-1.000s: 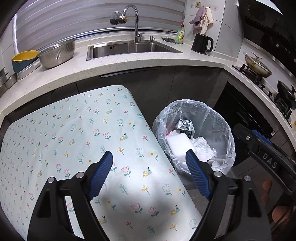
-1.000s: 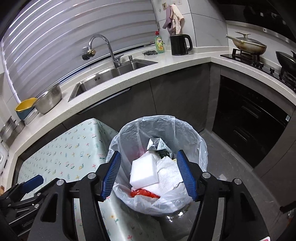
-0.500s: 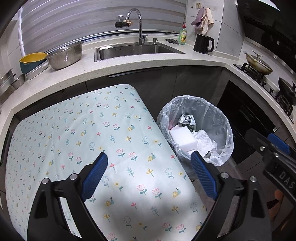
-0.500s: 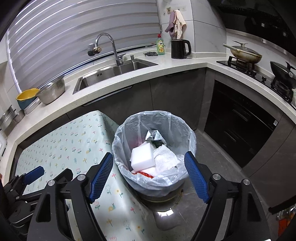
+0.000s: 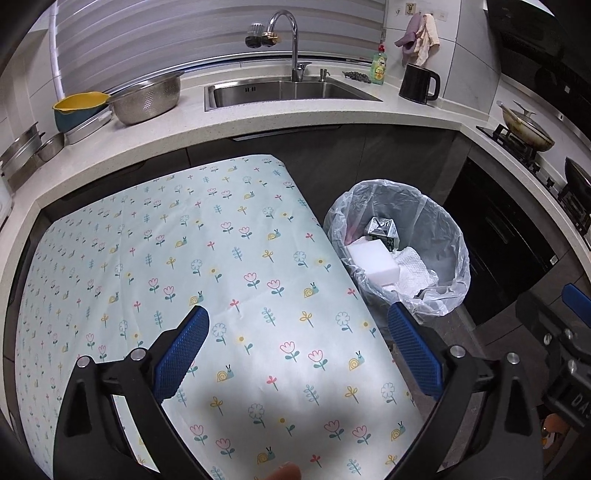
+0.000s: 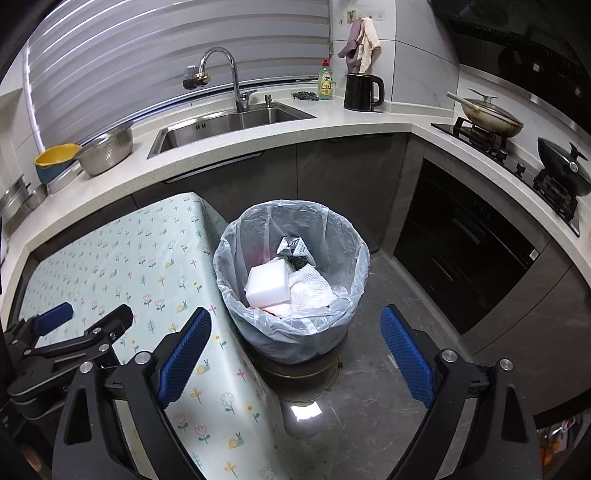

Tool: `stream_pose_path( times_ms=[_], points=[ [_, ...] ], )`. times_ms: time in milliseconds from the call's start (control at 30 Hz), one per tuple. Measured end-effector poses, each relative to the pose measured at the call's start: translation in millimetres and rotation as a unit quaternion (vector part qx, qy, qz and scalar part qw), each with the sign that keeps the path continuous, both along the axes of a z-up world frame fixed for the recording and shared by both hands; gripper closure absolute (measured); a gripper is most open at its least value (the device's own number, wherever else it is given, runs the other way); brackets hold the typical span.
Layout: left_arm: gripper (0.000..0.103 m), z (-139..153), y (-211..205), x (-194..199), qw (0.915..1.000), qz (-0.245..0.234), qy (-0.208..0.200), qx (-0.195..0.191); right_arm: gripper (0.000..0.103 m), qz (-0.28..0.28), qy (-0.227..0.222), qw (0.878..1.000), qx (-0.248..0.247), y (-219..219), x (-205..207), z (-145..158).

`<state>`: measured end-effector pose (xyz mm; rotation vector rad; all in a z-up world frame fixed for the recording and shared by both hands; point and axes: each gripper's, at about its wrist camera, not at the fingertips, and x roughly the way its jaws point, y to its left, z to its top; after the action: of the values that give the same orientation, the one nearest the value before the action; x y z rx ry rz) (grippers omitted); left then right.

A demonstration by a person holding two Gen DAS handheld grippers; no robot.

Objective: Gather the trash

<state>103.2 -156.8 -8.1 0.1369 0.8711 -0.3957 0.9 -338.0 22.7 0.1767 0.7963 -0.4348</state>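
Note:
A bin lined with a clear plastic bag (image 6: 343, 258) (image 5: 447, 236) stands on the floor beside the table. Inside it lie a white foam block (image 6: 267, 282) (image 5: 373, 264), a crumpled paper towel (image 6: 308, 288) (image 5: 412, 267), a dark crushed carton (image 6: 293, 249) (image 5: 382, 227) and something red underneath. My right gripper (image 6: 295, 354) hovers above and in front of the bin, its jaws still opening, nothing between them. My left gripper (image 5: 297, 354) hangs over the floral tablecloth (image 5: 184, 266), jaws wide and still opening, also with nothing in them.
A white worktop runs round the room with a sink (image 5: 284, 90), tap (image 5: 284, 33), steel colander (image 5: 146, 98), yellow bowl (image 5: 79, 103), black kettle (image 5: 419, 83) and soap bottle (image 5: 378, 64). Pans sit on the hob (image 6: 491, 118) at right. Dark cabinets (image 6: 461, 251) flank the grey floor (image 6: 388, 295).
Both grippers drew back from the bin and rose a little, so the bin looks smaller. Both pairs of jaws spread wider. The trash in the bin has not moved.

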Motion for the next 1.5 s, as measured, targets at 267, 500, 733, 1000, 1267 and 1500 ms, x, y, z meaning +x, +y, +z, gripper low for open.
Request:
stream_pose_path(
  times_ms=[267,500,733,1000,1267,1500],
  points=[
    [0.010,-0.7,-1.5,-5.3,0.9998,0.008,-0.007,0.014,0.007,0.010,0.011,1.000,-0.004,3.0,-2.9,-6.1],
    [0.010,-4.3,-3.5,-8.1,0.9997,0.011,-0.003,0.020,0.007,0.014,0.015,1.000,0.003,1.8,-3.2,-10.8],
    [0.010,-3.4,-4.8,-9.3,0.9997,0.009,-0.005,0.021,0.007,0.022,0.016,1.000,-0.008,6.8,-1.3,-14.7],
    [0.010,-4.2,-7.1,-10.6,0.9996,0.010,-0.007,0.026,0.007,0.028,0.018,0.999,-0.013,9.9,-0.4,-16.0],
    [0.010,-5.6,-8.3,-12.6,0.9995,0.006,-0.005,0.031,0.007,0.028,0.020,0.999,-0.018,10.8,-1.7,-17.7],
    [0.010,-8.4,-7.2,-12.6,0.9992,0.012,-0.004,0.038,0.007,0.028,0.023,0.999,-0.022,12.2,-2.7,-20.6]
  ],
)
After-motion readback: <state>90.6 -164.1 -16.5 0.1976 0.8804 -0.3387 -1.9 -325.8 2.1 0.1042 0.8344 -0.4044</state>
